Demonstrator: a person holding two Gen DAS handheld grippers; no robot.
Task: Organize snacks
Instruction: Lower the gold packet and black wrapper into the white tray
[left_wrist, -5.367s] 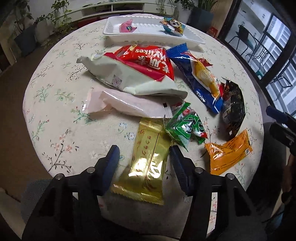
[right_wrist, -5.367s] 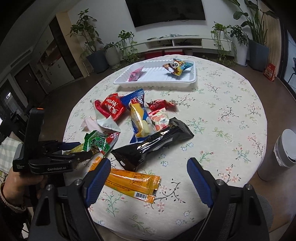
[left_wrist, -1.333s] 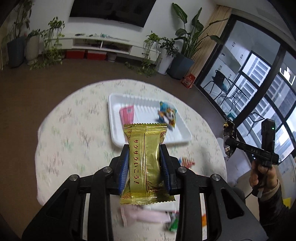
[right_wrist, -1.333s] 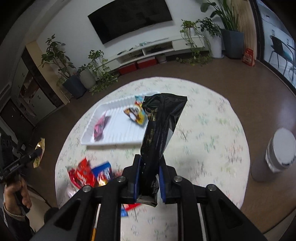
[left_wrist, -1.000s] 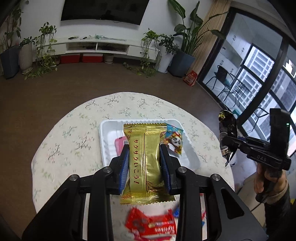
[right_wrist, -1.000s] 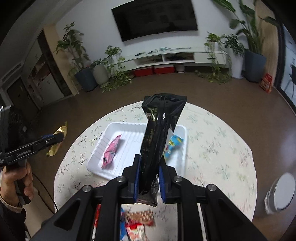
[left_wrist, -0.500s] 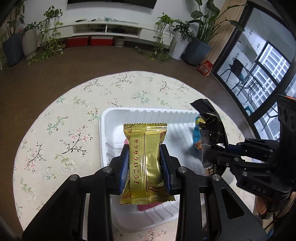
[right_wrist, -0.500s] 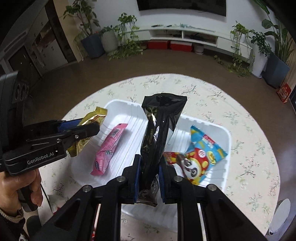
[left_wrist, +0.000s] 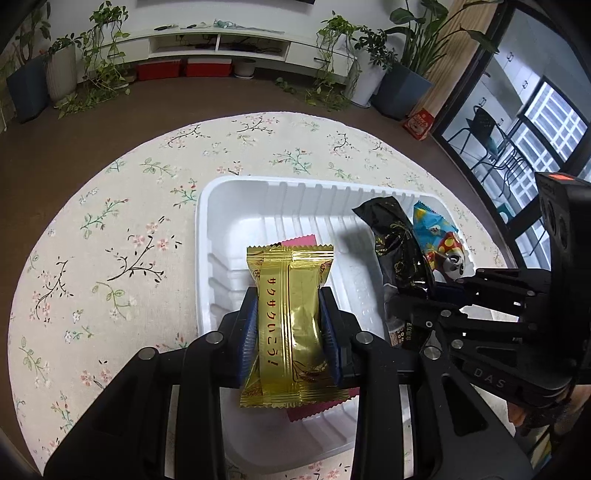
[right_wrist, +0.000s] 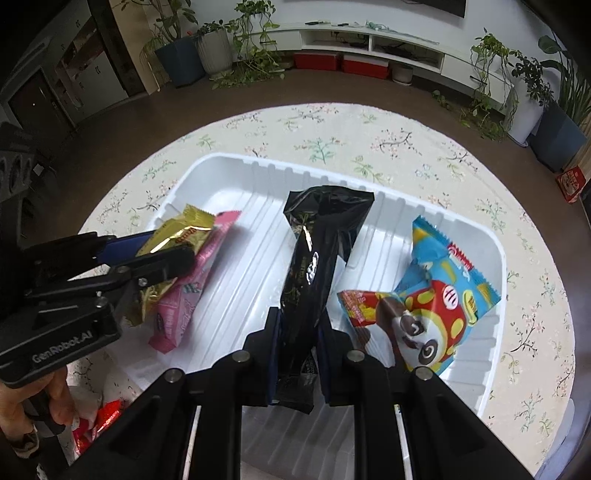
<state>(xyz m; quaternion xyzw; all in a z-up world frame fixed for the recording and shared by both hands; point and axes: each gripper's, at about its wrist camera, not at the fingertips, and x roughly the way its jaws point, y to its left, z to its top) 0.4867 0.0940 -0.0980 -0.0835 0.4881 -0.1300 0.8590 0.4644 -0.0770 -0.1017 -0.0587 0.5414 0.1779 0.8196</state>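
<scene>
1. jaws of the left gripper (left_wrist: 289, 325) were clamped on the gold snack packet (left_wrist: 290, 317), and those of the right gripper (right_wrist: 296, 334) were clamped on the black snack packet (right_wrist: 317, 254).
2. both packets hung over the white tray (left_wrist: 258, 192) on the counter (left_wrist: 110, 206), gold at its left end, black near its middle.
3. the gold packet's long axis ran near to far, straight out from the jaws, and it sat right above the pink packet (right_wrist: 192, 291) already lying in the tray.
4. the black packet also pointed near to far, with bare tray floor under it and the panda packet (right_wrist: 432, 310) just to its right.
5. judging by this, each packet only needed lowering and letting go; the left one would likely land on the pink packet unless shifted.
</scene>
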